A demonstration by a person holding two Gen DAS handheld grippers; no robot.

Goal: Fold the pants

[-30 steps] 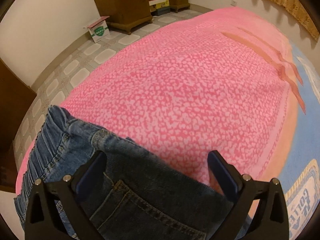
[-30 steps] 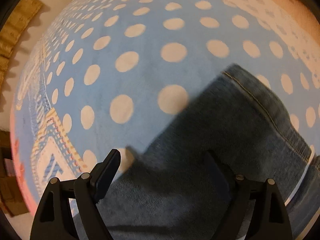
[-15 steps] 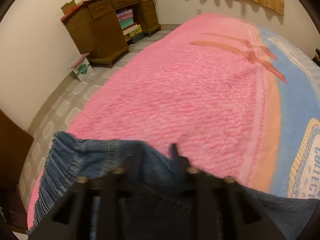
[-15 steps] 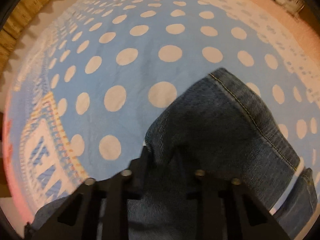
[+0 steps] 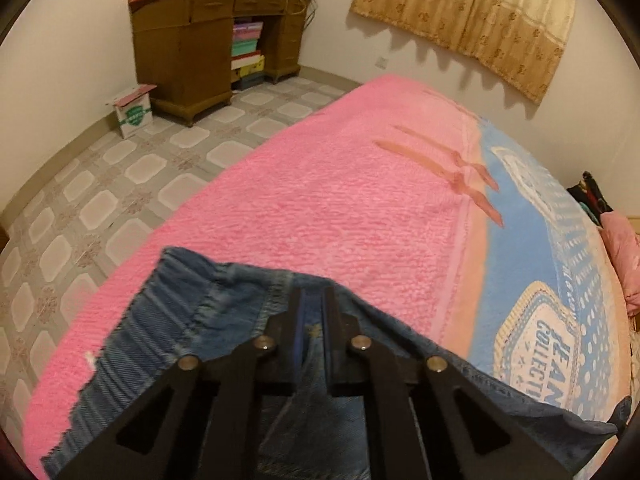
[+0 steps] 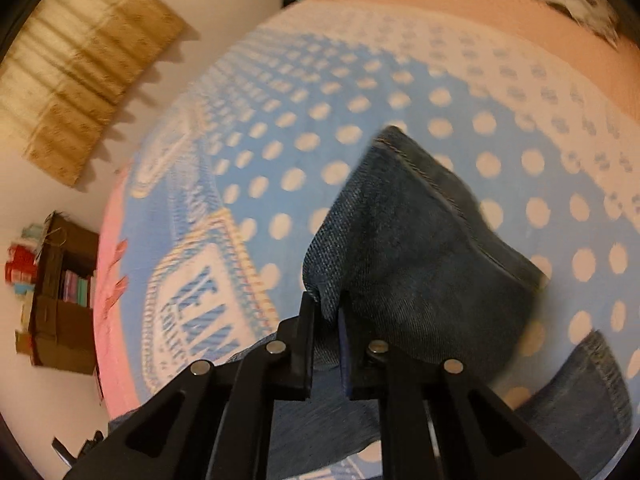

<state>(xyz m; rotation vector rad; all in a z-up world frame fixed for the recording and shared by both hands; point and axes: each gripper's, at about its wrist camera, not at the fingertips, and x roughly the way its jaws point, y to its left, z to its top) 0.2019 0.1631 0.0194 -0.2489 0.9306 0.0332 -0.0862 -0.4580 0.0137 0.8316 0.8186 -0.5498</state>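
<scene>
The pants are blue jeans (image 5: 200, 332) with an elastic waistband, lying on a pink and blue blanket (image 5: 340, 216). My left gripper (image 5: 311, 300) is shut on the waist edge of the jeans and lifts it off the pink part. In the right wrist view my right gripper (image 6: 326, 308) is shut on a fold of a jeans leg (image 6: 420, 264) and holds it raised over the blue dotted part of the blanket (image 6: 360, 112). The hem of the other leg (image 6: 592, 392) lies at the lower right.
A brown wooden desk (image 5: 208, 40) with stacked coloured boxes stands against the far wall. A small cardboard box (image 5: 134, 110) sits on the tiled floor (image 5: 120, 184) left of the bed. A beige curtain (image 5: 480, 12) hangs on the wall. Pink and dark bedding (image 5: 616, 236) lies at the right.
Both grippers went from open over the jeans to shut on the denim. Both have lifted, so more of the room and bed shows now.
</scene>
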